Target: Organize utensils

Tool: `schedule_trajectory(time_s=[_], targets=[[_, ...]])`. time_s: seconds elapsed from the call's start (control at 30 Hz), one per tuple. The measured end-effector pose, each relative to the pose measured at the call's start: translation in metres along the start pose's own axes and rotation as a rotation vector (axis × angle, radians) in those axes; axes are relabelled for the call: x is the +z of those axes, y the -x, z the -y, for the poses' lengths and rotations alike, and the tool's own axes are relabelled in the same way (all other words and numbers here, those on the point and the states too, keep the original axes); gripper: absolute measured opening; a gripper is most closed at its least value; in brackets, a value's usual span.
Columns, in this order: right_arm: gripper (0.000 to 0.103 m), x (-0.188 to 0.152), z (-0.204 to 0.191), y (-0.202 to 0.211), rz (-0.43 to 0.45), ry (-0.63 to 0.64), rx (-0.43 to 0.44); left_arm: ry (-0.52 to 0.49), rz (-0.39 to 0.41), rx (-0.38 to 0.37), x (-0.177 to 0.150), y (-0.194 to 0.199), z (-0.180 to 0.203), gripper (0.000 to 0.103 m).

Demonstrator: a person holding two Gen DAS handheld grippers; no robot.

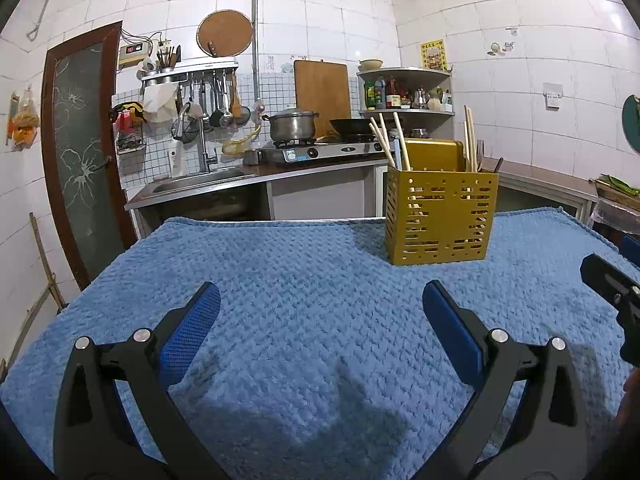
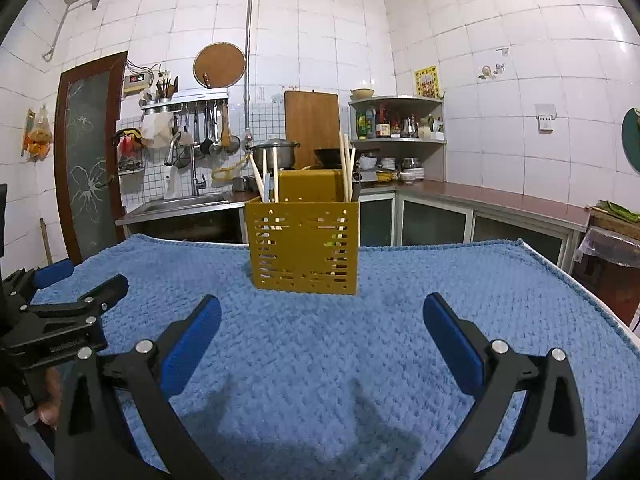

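I am watching both hand-held grippers hovering low over the blue towel point(image 1: 304, 280) that is covering the desk. The left hand-held gripper point(image 1: 320, 308) is standing released, blue pads wide apart, with only towel between them. The right hand-held gripper point(image 2: 322, 316) is likewise spread wide, gripping nothing. The mustard utensil holder point(image 2: 304, 248) is sitting upright on the towel toward the far edge, straight ahead of the right gripper and off to the right in the left wrist view. Wooden chopsticks point(image 2: 345, 164) are leaning out of its top on both sides. A fork point(image 1: 479, 152) and a dark handle are poking up at the right; I am only guessing at the latter, the view being small there. Behind the desk, a pot point(image 1: 293, 125) is sitting on the stove point(image 1: 328, 151).
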State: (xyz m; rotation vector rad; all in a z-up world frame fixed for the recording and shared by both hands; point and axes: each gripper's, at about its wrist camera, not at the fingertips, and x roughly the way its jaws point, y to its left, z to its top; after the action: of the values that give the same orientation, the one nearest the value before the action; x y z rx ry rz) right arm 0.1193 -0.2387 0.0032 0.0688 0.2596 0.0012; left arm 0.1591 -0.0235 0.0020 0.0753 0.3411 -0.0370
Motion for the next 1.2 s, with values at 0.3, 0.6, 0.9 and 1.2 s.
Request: schedule_trajectory(time_s=[0.3,0.6,0.9,1.2], targets=[[0.099,-0.0017,0.0033,-0.0026,-0.012,-0.017,-0.001,0.003,0.009,-0.019,0.0006,0.0024,-0.0006,0.098],[0.099,-0.0016,0.0029,-0.0023,-0.009,-0.017,-0.002,0.003,0.019,-0.022,0.0001,0.0047,-0.0003,0.098],[0.099,-0.0018,0.0028,-0.0014,-0.008,-0.016,0.001,0.002,0.028,-0.026,-0.0006,0.0066,-0.0009,0.098],[0.099,-0.0025,0.001,0.0004,-0.01,-0.013,0.005,0.007,0.023,-0.036,-0.0007,0.0055,-0.002,0.098]])
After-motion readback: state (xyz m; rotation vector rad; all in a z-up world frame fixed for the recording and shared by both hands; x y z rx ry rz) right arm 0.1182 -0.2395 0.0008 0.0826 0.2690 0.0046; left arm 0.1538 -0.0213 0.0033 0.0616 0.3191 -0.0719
